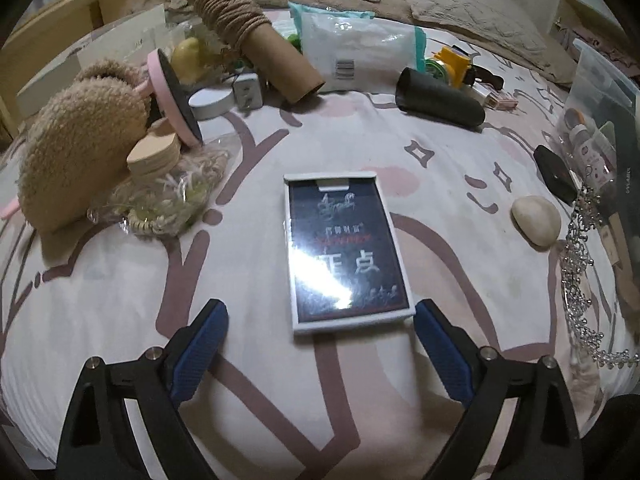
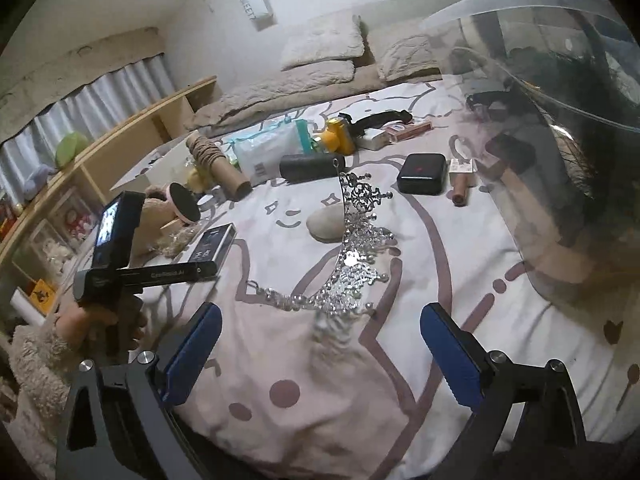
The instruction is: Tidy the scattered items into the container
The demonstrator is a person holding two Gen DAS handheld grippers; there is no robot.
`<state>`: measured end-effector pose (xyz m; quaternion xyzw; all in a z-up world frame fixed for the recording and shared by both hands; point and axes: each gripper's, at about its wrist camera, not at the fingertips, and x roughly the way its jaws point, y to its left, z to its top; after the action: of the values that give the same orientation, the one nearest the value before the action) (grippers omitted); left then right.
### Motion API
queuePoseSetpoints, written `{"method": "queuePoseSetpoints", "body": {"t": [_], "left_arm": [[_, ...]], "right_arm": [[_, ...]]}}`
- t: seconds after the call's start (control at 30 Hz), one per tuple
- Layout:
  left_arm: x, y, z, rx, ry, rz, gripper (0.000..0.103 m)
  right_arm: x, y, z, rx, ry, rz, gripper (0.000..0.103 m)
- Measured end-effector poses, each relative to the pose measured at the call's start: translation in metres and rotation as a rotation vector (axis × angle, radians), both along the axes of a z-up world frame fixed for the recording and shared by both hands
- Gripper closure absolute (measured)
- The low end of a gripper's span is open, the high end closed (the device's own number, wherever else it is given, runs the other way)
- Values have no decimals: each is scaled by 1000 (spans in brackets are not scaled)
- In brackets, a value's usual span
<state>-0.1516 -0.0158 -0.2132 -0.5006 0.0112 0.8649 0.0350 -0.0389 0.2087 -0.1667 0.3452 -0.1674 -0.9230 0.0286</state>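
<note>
We hold the left gripper (image 1: 320, 344) tilted down over the patterned pink-and-white bedspread (image 1: 420, 420), its blue-padded jaws spread wide with nothing between them. Just beyond the fingertips lies a flat, white-edged box with a dark glossy cover (image 1: 346, 252), its near short edge roughly between the two pads but not touching either. Further right rests a smooth, cream, egg-shaped stone (image 1: 536, 220), and beside it a silver beaded tiara (image 1: 580, 280) trails along the bedspread toward the clear plastic container (image 1: 600, 92) at the right edge, which already holds small bottles.

At the far side of the bed we see a cardboard tube wound with tan twine (image 1: 256, 44), a white plastic packet with teal edges (image 1: 360, 48) and a black cylindrical pouch (image 1: 436, 100); on the left a fluffy tan plush item (image 1: 72, 156) leans beside a pink-rimmed round mirror (image 1: 172, 96).

From the right wrist view, the right gripper (image 2: 320, 344) also stands wide open, empty; the tiara (image 2: 352, 256) lies on the bedspread just ahead of its pads, partly upright, touching neither. The container's (image 2: 540, 152) clear wall fills the right of this view. At the left, our left hand (image 2: 92, 320) in a fleecy sleeve grips the other tool's handle.
</note>
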Motion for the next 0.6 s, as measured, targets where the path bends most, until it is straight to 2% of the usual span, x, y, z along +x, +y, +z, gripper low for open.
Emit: {"method": "queuePoseSetpoints", "body": {"t": [0.1, 0.17, 0.27, 0.4, 0.47, 0.6], "left_arm": [[-3, 7, 0, -16, 22, -24, 9], [-5, 9, -2, -19, 16, -33, 9], [-10, 10, -7, -26, -2, -27, 8], [-12, 12, -8, -27, -1, -34, 8], [-12, 14, -8, -16, 4, -49, 8], [-13, 16, -9, -5, 1, -59, 6]], "right_arm": [[-20, 3, 5, -2, -5, -12, 4], [-40, 7, 4, -11, -54, -21, 4], [-75, 18, -3, -58, -184, -11, 4], [-113, 32, -27, -217, -416, 18, 4], [-126, 34, -38, -259, -519, 25, 4], [-136, 25, -47, -197, -621, 31, 4]]}}
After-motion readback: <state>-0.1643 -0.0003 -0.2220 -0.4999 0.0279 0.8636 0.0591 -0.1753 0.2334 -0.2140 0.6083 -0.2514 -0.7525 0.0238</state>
